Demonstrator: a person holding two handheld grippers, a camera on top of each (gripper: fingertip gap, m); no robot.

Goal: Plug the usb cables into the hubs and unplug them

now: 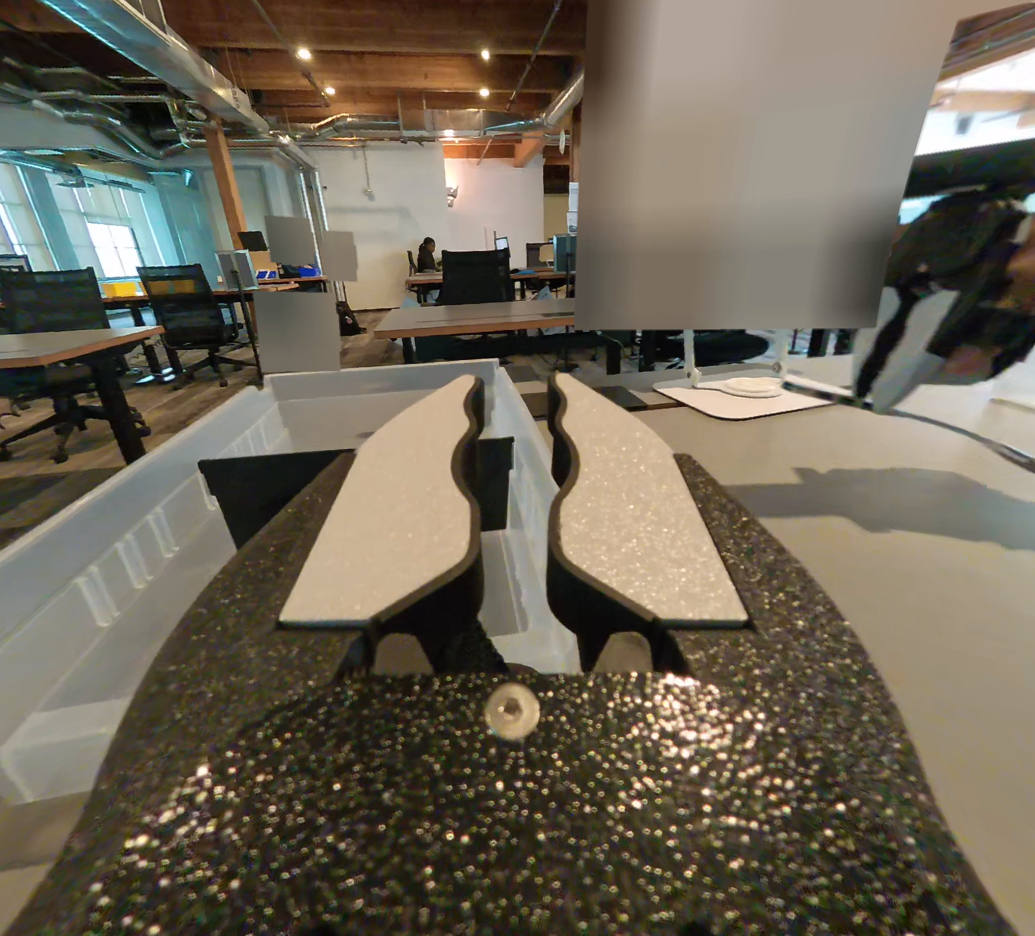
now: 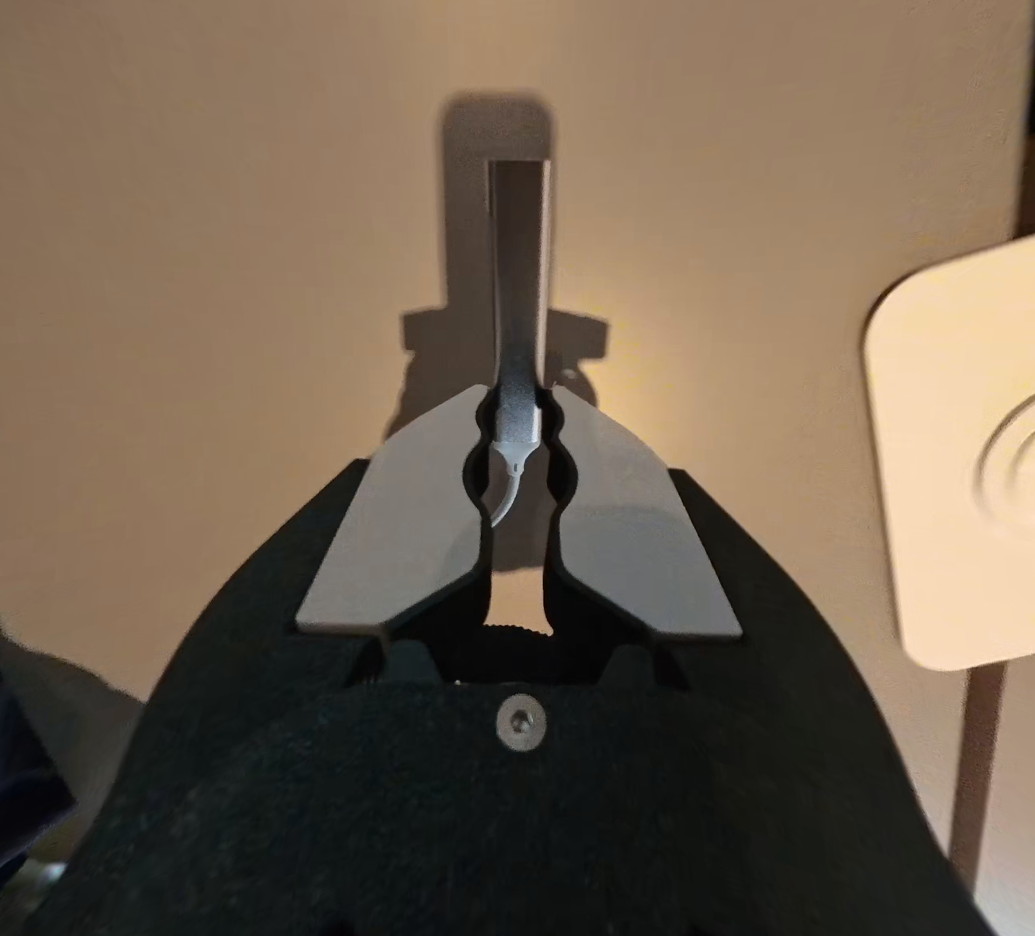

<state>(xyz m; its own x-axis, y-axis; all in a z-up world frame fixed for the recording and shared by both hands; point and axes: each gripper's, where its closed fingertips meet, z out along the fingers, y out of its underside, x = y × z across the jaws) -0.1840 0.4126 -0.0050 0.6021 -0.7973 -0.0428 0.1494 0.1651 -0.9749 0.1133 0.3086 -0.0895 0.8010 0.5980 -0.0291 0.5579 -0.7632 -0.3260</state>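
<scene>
My right gripper (image 2: 518, 394) clamps the silver hub (image 2: 518, 259) by its cable end, lifted above the tabletop (image 2: 224, 125); my left gripper (image 1: 515, 388) hangs released over the clear bin (image 1: 140, 506) at the tabletop's left edge. No cable plugged in that I can see; plugging & unplugging prob. all ahead.

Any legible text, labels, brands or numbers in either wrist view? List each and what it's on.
No text can be read in either view.
Silver hub held in the right gripper: no marking on the faces that show.
White base: plain.
Clear bin and left gripper: no labels.
Ceiling duct: a small mark, too small to read.
</scene>
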